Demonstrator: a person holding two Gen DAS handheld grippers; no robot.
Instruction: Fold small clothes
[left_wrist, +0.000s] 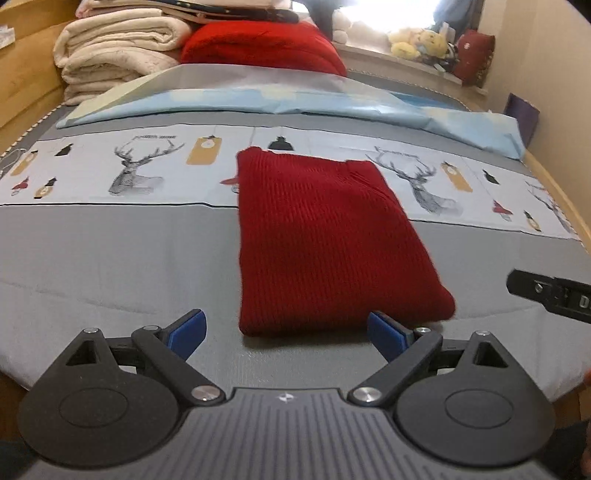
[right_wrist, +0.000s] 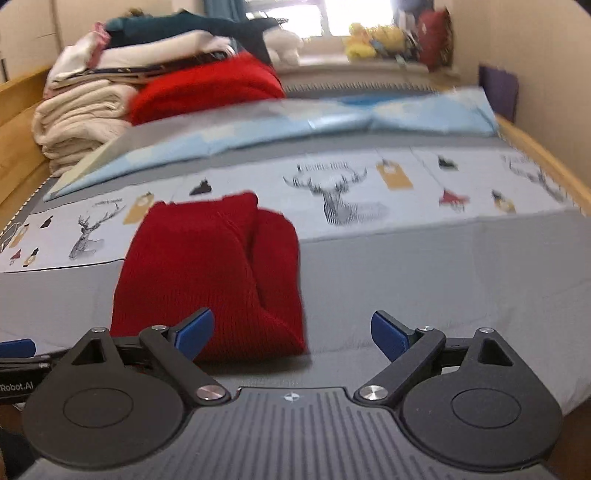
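Looking along both claws, we see the red knit sweater (left_wrist: 325, 240) lying folded flat on the bed (left_wrist: 110, 258), across the grey sheet and the deer-print band (left_wrist: 136, 170). We note the left claw (left_wrist: 286, 334) spread wide, nothing between its blue pads (left_wrist: 188, 332), the sweater's near edge just ahead. We note the right claw (right_wrist: 291, 334) likewise wide and empty, the sweater (right_wrist: 207, 273) ahead toward its left finger. In the right view, white lettering "Robot.AI" (right_wrist: 16, 387) reads on the other tool's body at the left edge. Folded cream blankets (left_wrist: 110, 48) and a red cushion (left_wrist: 258, 44) sit at the far end. Writing above the deer is too small to read.
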